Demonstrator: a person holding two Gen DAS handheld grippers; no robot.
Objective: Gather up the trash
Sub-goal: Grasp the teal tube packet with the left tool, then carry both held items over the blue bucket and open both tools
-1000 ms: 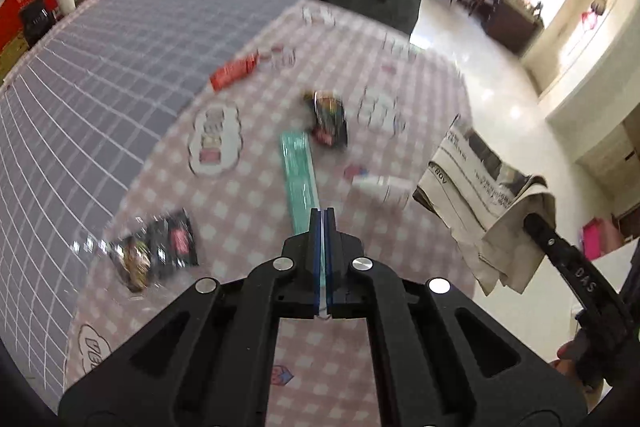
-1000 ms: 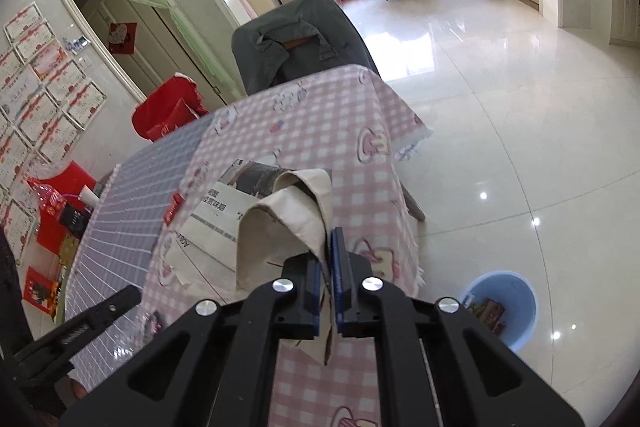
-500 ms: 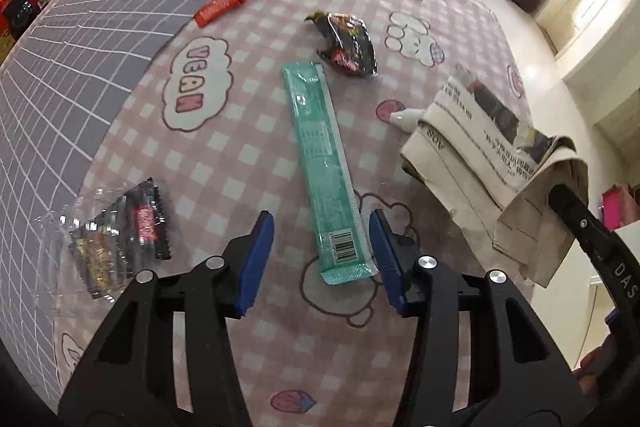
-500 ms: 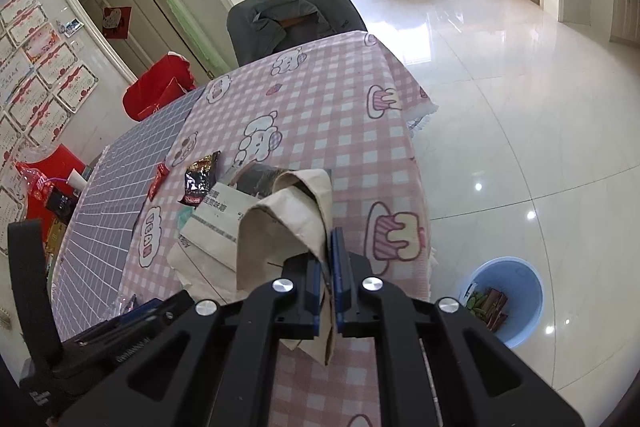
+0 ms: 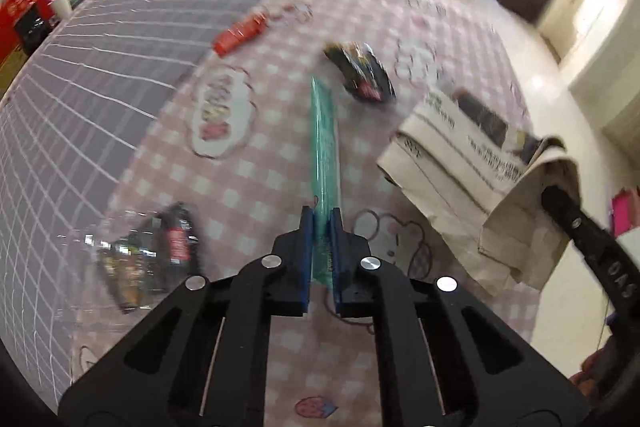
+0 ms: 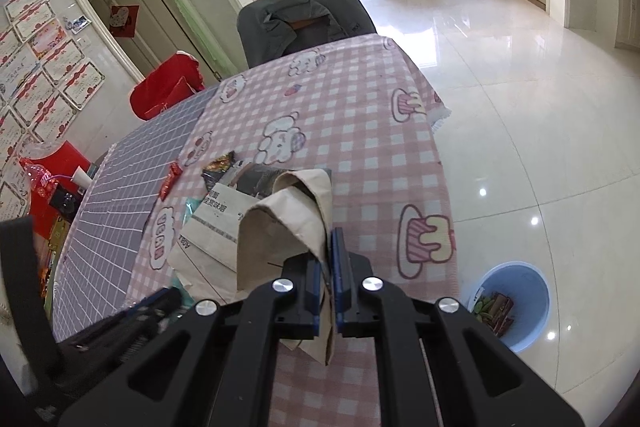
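- The left gripper (image 5: pixel 322 227) has just been closing and now pinches the near end of the green wrapper (image 5: pixel 325 131); its long axis runs straight ahead of the fingers toward the table's (image 5: pixel 280 155) middle.
- The right gripper (image 6: pixel 327 267) is clamped on the newspaper (image 6: pixel 280 223) at the table's right edge.
- The blue bin (image 6: pixel 532 283) stands on the floor, nearer the right hand.

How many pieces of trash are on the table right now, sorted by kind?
Long green wrapper, in the left gripper: 1
Red wrapper: 1
Dark snack packets: 2
Newspaper, in the right gripper: 1
Total: 5
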